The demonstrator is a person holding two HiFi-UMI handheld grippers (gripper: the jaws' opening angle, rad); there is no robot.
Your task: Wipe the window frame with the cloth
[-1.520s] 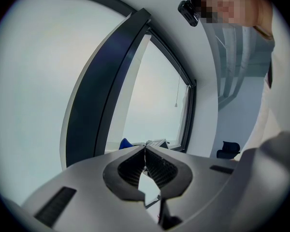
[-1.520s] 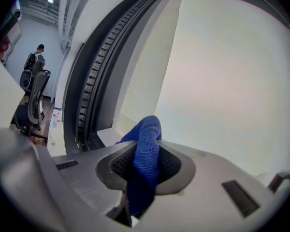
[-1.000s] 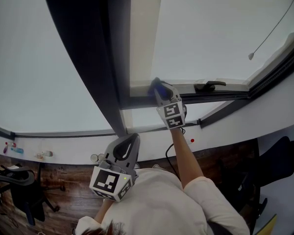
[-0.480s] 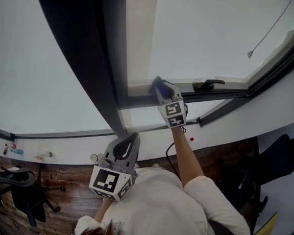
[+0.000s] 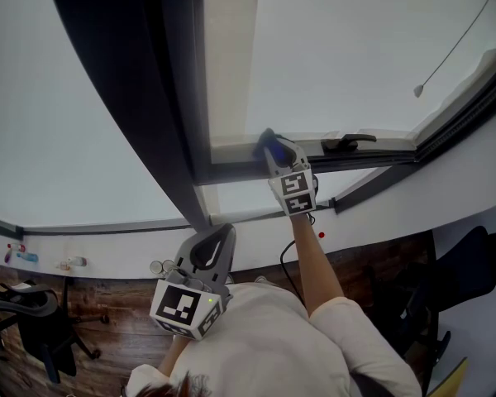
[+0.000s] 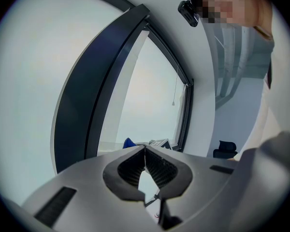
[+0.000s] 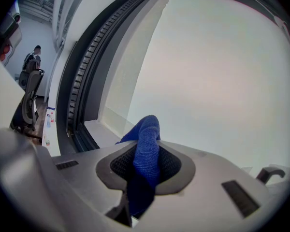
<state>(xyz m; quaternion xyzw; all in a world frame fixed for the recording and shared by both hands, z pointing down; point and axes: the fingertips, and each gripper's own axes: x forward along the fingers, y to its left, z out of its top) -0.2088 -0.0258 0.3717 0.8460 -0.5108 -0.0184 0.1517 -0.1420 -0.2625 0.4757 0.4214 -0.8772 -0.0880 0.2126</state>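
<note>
The right gripper (image 7: pixel 146 166) is clamped on the blue cloth (image 7: pixel 147 134) and holds it at the lower rail of the window frame (image 5: pixel 231 170), left of the handle (image 5: pixel 347 144), while the left gripper (image 6: pixel 145 153) hangs low near the person's chest, jaws together and empty.

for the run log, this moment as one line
right gripper: shut on blue cloth | cloth position: at window frame bottom rail | left gripper: shut, empty
</note>
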